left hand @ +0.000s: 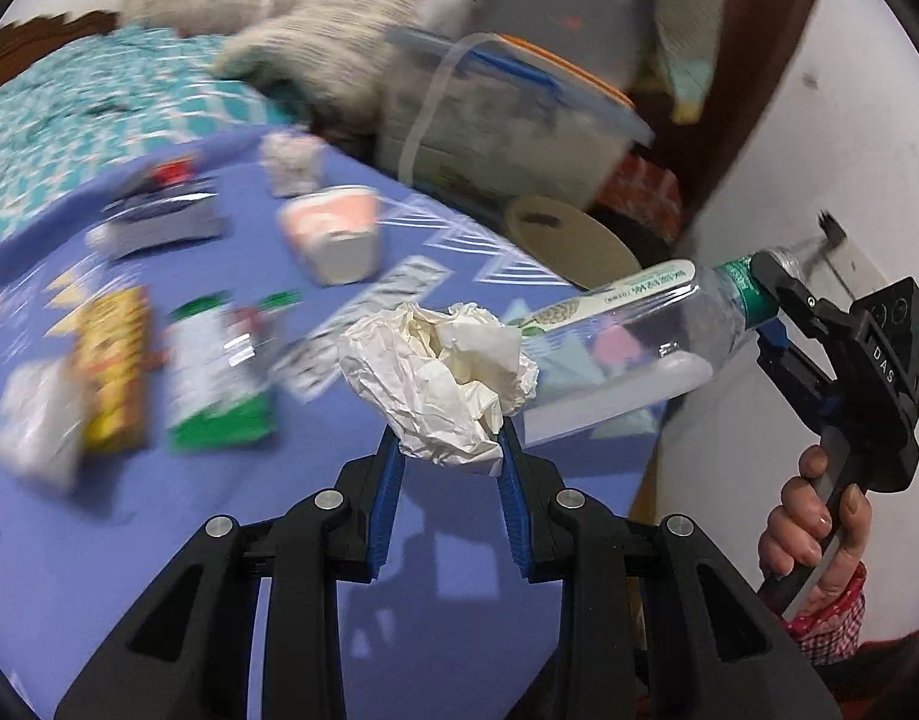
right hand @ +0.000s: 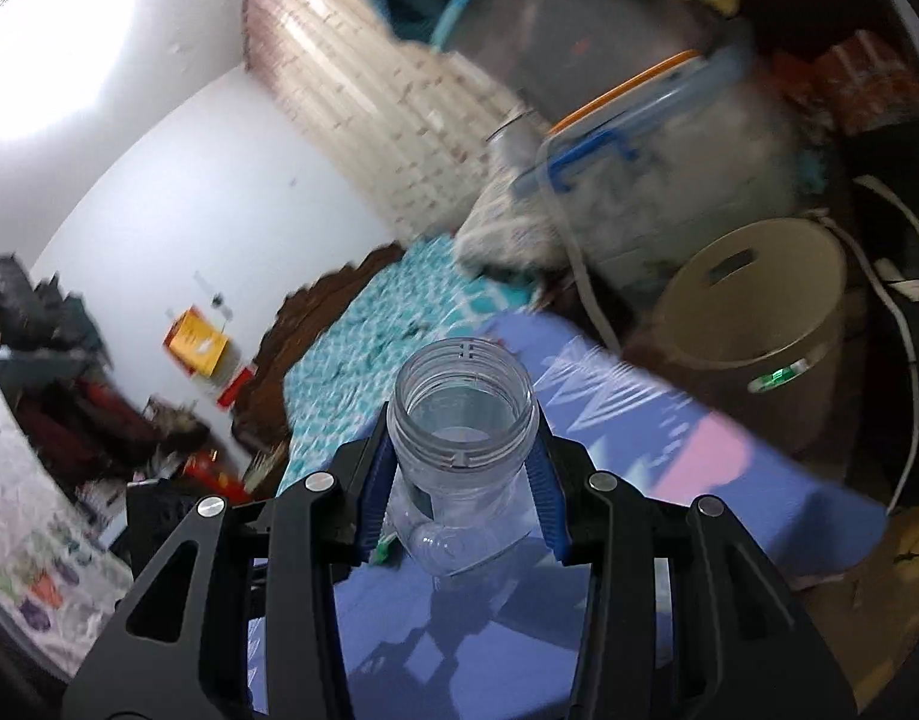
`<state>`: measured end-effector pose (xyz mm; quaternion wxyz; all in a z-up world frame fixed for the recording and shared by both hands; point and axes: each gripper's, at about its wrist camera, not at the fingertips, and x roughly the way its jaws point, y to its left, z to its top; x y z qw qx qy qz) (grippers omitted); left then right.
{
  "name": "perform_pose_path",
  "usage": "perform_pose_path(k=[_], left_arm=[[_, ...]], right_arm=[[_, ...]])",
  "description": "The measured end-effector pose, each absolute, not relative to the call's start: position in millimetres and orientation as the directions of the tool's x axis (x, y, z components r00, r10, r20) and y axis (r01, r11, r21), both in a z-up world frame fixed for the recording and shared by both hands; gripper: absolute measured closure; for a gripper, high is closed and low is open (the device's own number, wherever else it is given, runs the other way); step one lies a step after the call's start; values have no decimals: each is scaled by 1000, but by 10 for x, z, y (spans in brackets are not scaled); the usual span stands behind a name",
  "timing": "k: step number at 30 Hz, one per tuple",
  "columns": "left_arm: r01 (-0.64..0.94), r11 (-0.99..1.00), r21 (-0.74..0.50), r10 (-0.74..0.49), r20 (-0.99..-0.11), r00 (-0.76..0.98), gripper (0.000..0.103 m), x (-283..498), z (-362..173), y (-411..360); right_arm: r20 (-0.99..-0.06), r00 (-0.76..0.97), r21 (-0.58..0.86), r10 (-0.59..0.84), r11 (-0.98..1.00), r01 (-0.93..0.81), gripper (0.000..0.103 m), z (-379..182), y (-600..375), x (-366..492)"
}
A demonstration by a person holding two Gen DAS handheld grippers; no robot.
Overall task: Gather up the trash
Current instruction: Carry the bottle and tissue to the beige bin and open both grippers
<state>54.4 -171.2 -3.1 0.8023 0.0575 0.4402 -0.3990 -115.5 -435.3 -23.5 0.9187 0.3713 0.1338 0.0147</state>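
Note:
My left gripper [left hand: 450, 450] is shut on a crumpled white paper ball [left hand: 441, 378], held above the purple table cloth [left hand: 159, 540]. My right gripper [right hand: 462, 468], also in the left wrist view [left hand: 771, 306], is shut on a clear plastic bottle [right hand: 462, 420] near its neck; the bottle [left hand: 627, 336] lies roughly level above the table's right edge, open mouth toward the right wrist camera. A tan trash bin with a slotted lid [right hand: 753, 306] stands beyond the table's far right corner; it also shows in the left wrist view [left hand: 567, 240].
On the cloth lie a pink-and-white cup [left hand: 333, 234], a green-white packet [left hand: 216, 372], a yellow wrapper [left hand: 114, 366], a white wrapper [left hand: 33, 420] and more blurred litter. A lidded plastic storage box [left hand: 507, 114] and a bed with teal cover [right hand: 375, 348] stand behind.

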Motion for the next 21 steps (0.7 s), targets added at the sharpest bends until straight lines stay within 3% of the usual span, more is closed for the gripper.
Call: perform_pose_path(k=[11,21], left_arm=[[833,520,-190,-613,-761,210,75,998,77,-3618],[843,501,-198,-564,-813,144,74,1449,-294,-4804]], right_arm=[[-152,976,659,-154,721,216,60,-58,-5617,-1229],[-234,929,532,-287,762,370,60,-211,-6086,-802]])
